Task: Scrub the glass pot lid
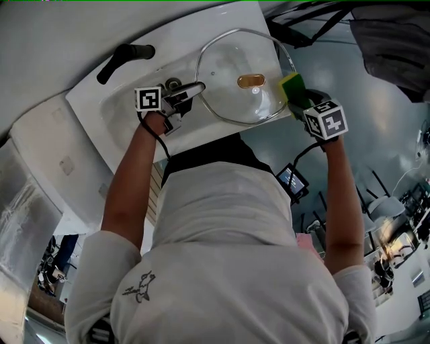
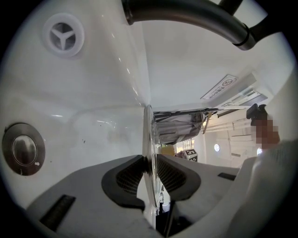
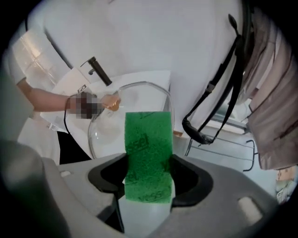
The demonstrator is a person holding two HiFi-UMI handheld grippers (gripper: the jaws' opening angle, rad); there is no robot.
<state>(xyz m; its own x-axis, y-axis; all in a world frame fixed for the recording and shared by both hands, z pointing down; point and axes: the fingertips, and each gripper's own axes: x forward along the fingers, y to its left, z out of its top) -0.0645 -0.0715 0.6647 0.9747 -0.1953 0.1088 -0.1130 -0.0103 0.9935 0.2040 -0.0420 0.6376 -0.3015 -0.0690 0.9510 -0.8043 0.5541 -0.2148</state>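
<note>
sink (image 1: 117, 101): likely there to catch runoff. glass pot lid (image 1: 235, 74): held over the sink, rim pinched in the narrow left tool (image 2: 150, 173), apparently for steadiness. right tool (image 3: 148, 176): clamps green sponge (image 3: 148, 135) beside the lid's edge, seemingly ready to scrub.

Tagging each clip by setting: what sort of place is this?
A wash station, probably in a lab or workshop rather than a home kitchen: a white sink with a metal drain, a black faucet over it, and what look like chairs on open floor nearby.
</note>
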